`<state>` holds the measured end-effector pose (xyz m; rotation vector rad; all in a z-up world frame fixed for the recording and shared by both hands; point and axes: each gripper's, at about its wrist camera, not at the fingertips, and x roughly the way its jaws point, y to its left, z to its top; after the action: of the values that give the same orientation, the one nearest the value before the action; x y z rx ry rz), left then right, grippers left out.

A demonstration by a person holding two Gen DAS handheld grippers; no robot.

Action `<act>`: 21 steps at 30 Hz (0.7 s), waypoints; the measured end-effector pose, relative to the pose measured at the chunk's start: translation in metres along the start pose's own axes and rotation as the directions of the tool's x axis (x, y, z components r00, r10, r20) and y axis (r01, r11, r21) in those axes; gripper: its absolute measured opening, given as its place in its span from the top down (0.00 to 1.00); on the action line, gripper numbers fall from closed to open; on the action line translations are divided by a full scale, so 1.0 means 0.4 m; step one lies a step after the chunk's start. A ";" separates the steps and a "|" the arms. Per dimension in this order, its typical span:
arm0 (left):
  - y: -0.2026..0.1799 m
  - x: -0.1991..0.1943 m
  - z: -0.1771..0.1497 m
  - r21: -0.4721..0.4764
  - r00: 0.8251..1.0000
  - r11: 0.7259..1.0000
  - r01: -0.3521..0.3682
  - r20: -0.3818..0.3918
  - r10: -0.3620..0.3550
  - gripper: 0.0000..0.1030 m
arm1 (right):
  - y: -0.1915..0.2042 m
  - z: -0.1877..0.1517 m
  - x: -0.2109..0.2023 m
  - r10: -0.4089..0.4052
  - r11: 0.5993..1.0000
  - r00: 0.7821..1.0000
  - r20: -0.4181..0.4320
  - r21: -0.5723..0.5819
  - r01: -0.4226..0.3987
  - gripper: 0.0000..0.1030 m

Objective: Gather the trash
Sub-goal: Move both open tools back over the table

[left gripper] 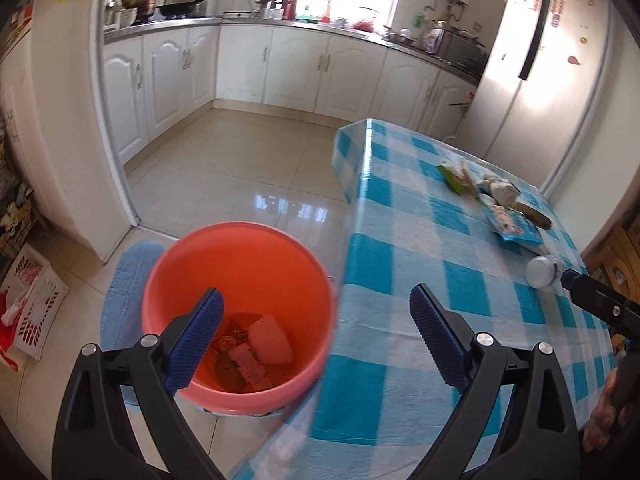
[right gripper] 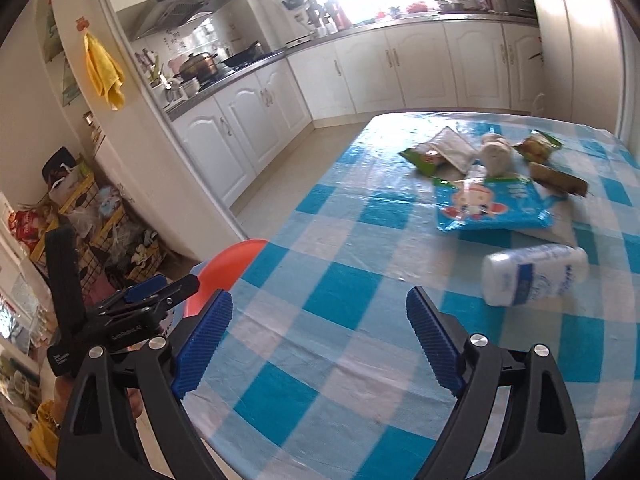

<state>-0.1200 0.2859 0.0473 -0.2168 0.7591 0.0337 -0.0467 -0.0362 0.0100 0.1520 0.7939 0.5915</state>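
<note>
An orange bucket stands on the floor beside the table and holds a few pieces of trash. My left gripper is open and empty above the bucket's right rim. My right gripper is open and empty over the checked tablecloth. A white bottle lies on its side ahead and to the right of it. Farther back lie a blue wrapper, a green packet, crumpled white paper and a brown stick-like item. The bottle also shows in the left wrist view.
White kitchen cabinets line the far walls and a white fridge stands behind the table. A blue mat lies left of the bucket. White baskets and cluttered racks stand along the left wall.
</note>
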 end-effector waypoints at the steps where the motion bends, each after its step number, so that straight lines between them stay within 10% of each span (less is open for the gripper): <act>1: -0.014 -0.001 -0.002 0.014 1.000 1.000 0.011 0.002 -0.011 0.08 | -0.014 -0.005 -0.009 -0.007 1.000 1.000 0.007 0.013 0.006 0.14; 21: -0.273 0.004 -0.035 0.281 0.992 0.952 0.123 -0.041 -0.116 0.08 | -0.273 -0.072 -0.156 -0.156 0.963 0.984 0.089 0.237 0.131 0.14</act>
<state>-0.1163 0.1762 0.0563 0.0102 0.7641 -0.1922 -0.0532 -0.1637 -0.0083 0.3341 0.7610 0.3493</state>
